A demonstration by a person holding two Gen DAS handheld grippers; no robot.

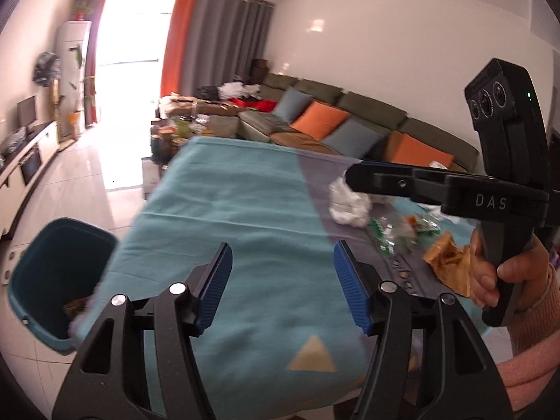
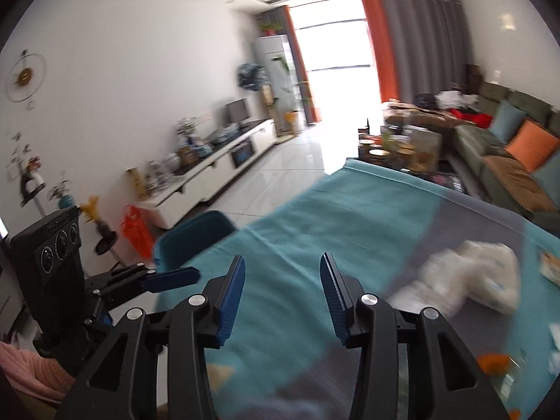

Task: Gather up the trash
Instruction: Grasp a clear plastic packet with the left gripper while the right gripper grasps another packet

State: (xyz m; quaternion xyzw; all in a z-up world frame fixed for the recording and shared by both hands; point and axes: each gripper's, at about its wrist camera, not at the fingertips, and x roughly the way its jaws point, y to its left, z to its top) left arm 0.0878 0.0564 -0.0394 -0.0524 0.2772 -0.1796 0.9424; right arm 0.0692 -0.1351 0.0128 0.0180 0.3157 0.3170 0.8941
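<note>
A teal trash bin (image 1: 52,280) stands on the floor at the table's left edge, with some trash at its bottom; it also shows in the right wrist view (image 2: 194,238). My left gripper (image 1: 281,287) is open and empty above the teal tablecloth (image 1: 227,210). My right gripper (image 2: 281,297) is open and empty over the cloth; in the left wrist view its fingers (image 1: 385,175) reach over a crumpled white wrapper (image 1: 350,206). The wrapper (image 2: 469,280) lies right of the right gripper. Green-and-clear scraps (image 1: 395,231) and a brown paper bag (image 1: 448,262) lie near it.
A green sofa with orange and blue cushions (image 1: 332,122) runs along the right wall. A cluttered coffee table (image 2: 402,147) stands beyond the table. A white TV cabinet (image 2: 217,171) lines the left wall. An orange bag (image 2: 134,231) sits on the floor near the bin.
</note>
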